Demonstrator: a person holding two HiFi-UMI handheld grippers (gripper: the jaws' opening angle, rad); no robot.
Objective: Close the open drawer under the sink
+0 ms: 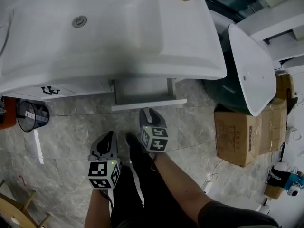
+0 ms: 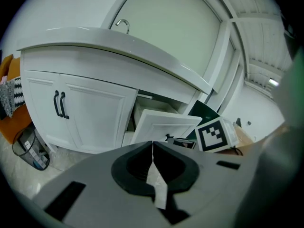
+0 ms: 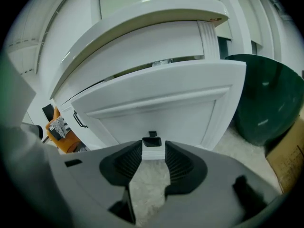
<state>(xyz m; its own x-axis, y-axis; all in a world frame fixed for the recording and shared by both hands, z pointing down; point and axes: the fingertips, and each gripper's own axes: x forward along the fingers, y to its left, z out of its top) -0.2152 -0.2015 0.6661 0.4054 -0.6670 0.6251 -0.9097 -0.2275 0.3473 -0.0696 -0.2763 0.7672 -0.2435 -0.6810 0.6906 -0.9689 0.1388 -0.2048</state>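
Two grippers, one drawer.

Right gripper (image 1: 150,114): jaws apart, nothing between the pads. It is aimed at the white panelled drawer (image 3: 156,101), which stands pulled out from under the white moulded sink worktop (image 1: 142,72). The drawer's small black pull (image 3: 152,137) sits just beyond the jaw tips.

Left gripper (image 1: 106,141): jaws together, empty, held back nearer the person.

Hazards, as judged:
- An open jaw may hook the pull.
- A push off centre may rack the drawer in its runners and jam it.
- A hard shove would slam it.
- The worktop's overhanging front edge lies above the drawer, so the right gripper's marker cube could strike it as the drawer goes in.

Room: the grey marbled floor (image 1: 71,137) before the cabinet lies free. The right side is tight, with a dark green tub (image 3: 266,99) and a brown cardboard box (image 1: 240,132) close by.
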